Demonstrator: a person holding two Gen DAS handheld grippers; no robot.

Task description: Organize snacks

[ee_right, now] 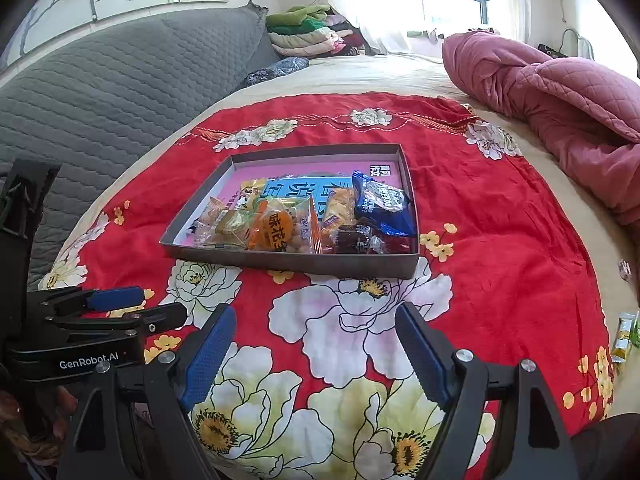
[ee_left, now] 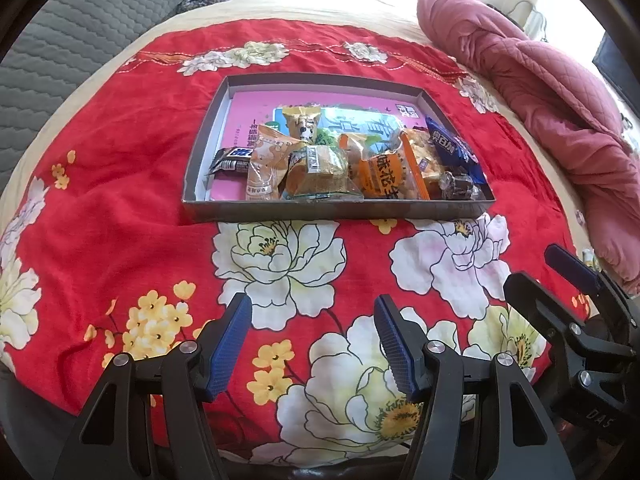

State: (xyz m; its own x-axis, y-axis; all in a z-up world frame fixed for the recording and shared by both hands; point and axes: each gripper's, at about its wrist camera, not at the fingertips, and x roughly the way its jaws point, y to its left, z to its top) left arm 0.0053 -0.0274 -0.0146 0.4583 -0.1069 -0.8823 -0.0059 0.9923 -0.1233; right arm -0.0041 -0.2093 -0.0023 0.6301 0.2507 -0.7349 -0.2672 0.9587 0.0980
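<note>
step: snacks [ee_left: 332, 164] gathered in tray [ee_left: 332, 210], likely near done | left claw [ee_left: 312, 344] and right claw [ee_right: 316, 356] released, empty, near side of tray | next: fetch stray packets [ee_right: 626, 334] right of tray

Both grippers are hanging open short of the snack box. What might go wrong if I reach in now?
1. The snack packets overlap in a heap, so the left gripper may pinch two.
2. The shallow cardboard box sits on soft red floral cloth; a push may slide or tip it.
3. A green-yellow packet lies at the cloth's edge beyond the right gripper, easily missed.
</note>
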